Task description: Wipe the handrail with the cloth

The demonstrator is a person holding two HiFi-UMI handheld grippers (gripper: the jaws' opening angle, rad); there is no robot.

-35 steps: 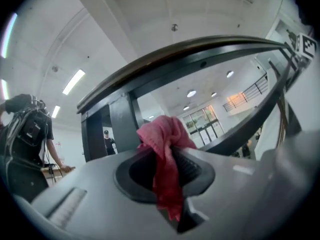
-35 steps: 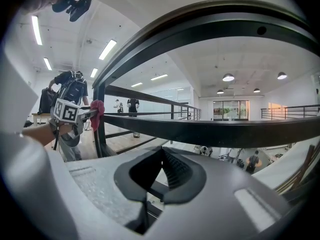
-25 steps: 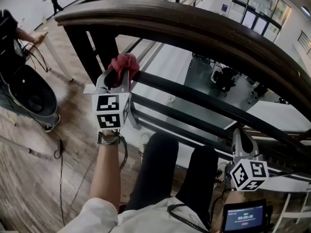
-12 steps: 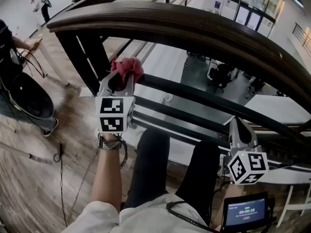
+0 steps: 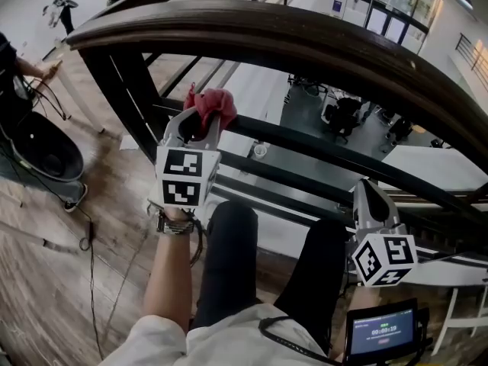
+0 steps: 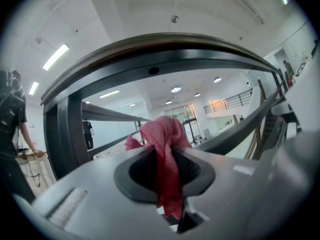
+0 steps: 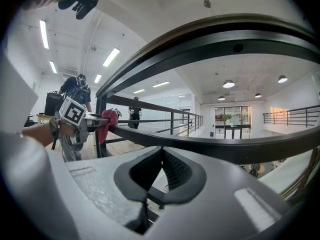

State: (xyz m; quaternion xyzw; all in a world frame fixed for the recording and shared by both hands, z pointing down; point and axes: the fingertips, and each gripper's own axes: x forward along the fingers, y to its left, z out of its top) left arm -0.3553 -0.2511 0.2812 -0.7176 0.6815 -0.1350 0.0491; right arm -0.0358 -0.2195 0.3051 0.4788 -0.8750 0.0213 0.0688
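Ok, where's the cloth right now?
In the head view the red cloth sits upper left of centre, pinched in the left gripper, right by the thin dark rail below the wide wooden handrail.

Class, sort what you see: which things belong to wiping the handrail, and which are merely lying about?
For the job: cloth, left gripper shut on it, handrail.
Lying about: right gripper (shut, empty), floor cable, small screen.

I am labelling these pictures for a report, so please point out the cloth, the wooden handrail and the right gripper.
cloth [image 5: 216, 103]: head view, on its bunched red top.
handrail [image 5: 305, 48]: head view, on its broad dark wooden face.
right gripper [image 7: 162, 149]: right gripper view, where its shut tips meet.
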